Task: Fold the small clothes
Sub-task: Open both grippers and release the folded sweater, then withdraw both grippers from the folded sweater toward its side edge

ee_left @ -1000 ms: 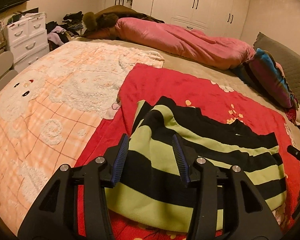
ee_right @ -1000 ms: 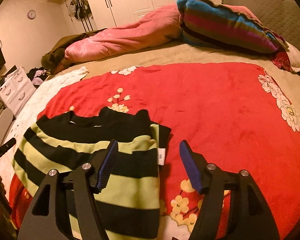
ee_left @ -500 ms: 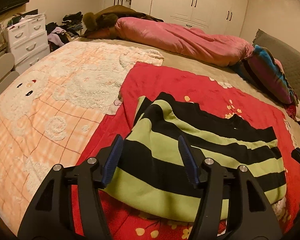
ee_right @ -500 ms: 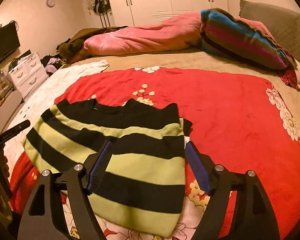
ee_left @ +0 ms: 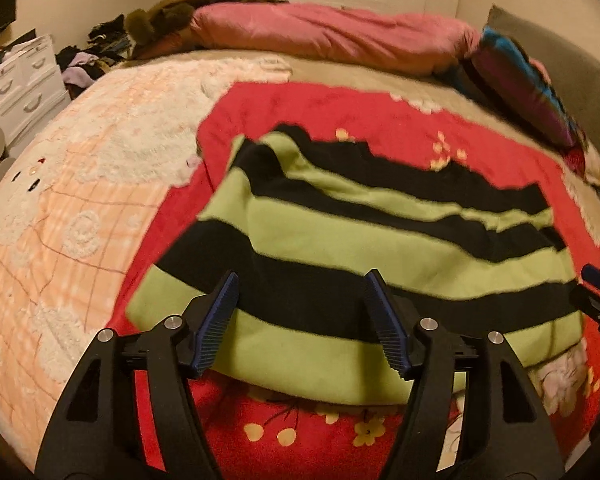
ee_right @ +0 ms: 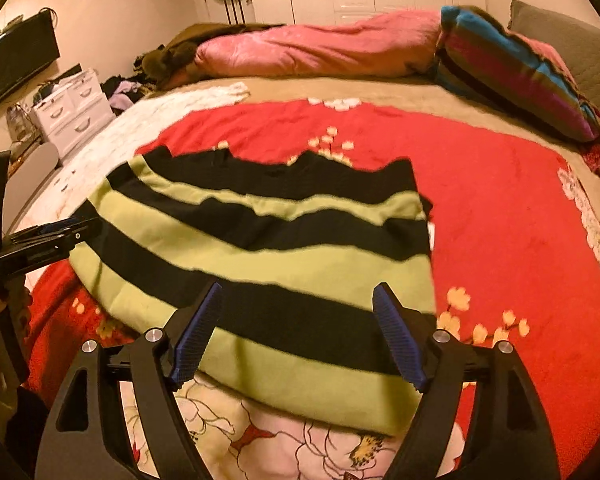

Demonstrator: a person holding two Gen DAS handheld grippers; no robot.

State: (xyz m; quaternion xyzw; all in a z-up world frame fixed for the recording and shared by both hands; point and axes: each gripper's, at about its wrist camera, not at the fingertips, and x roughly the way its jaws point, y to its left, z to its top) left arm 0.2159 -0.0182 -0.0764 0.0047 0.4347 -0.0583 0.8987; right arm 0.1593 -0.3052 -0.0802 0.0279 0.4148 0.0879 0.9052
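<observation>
Both grippers — left gripper (ee_left: pixel 300 320), right gripper (ee_right: pixel 298 330) — gape wide and empty over the striped garment's (ee_left: pixel 360 248) near hem, its stripes running crosswise.

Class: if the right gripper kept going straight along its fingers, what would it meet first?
Probably the green-and-black striped knit top on the red floral blanket; the open right gripper frames its near hem, though depth is unclear.

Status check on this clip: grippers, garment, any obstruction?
Left gripper open, right gripper open, both empty. Green-and-black striped knit top lies folded on red floral blanket. Nothing lies on it.
</observation>
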